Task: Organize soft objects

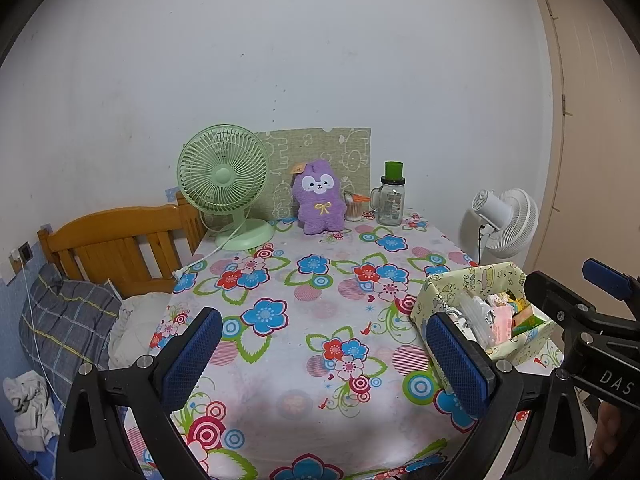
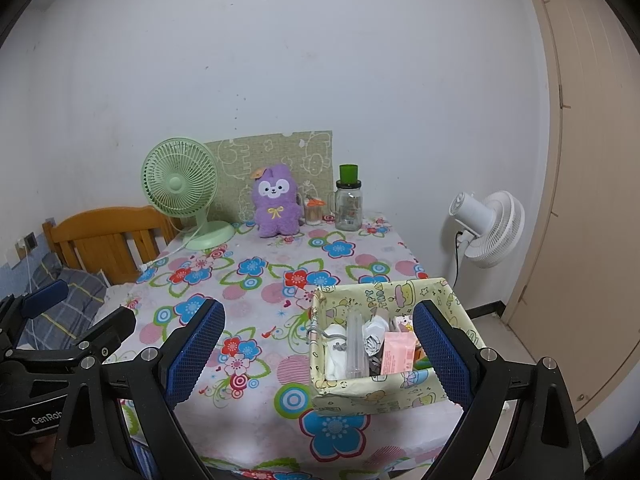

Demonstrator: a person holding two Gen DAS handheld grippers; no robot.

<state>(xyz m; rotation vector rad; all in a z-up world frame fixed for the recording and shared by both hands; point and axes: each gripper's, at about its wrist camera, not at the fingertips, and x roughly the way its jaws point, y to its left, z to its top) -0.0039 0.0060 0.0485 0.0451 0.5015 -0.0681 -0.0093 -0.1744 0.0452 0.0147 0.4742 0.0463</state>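
Note:
A purple plush toy (image 1: 321,199) (image 2: 277,201) sits upright at the back of the flowered table, against a green mat on the wall. A pale yellow fabric box (image 1: 516,280) (image 2: 384,394) with small packets and white items inside stands at the table's front right. My left gripper (image 1: 325,354) is open above the front of the table, with nothing between its blue pads. My right gripper (image 2: 318,342) is also open, its right pad beside the box's right wall. Both are far from the plush toy.
A green desk fan (image 1: 224,184) (image 2: 182,190) stands left of the plush, its cord trailing off the table. A glass jar with a green lid (image 1: 391,200) (image 2: 349,204) and a swab pot (image 2: 313,211) stand to its right. A wooden bed frame (image 1: 116,240) and pillow (image 1: 60,320) lie left; a white floor fan (image 1: 506,222) (image 2: 490,228) stands right.

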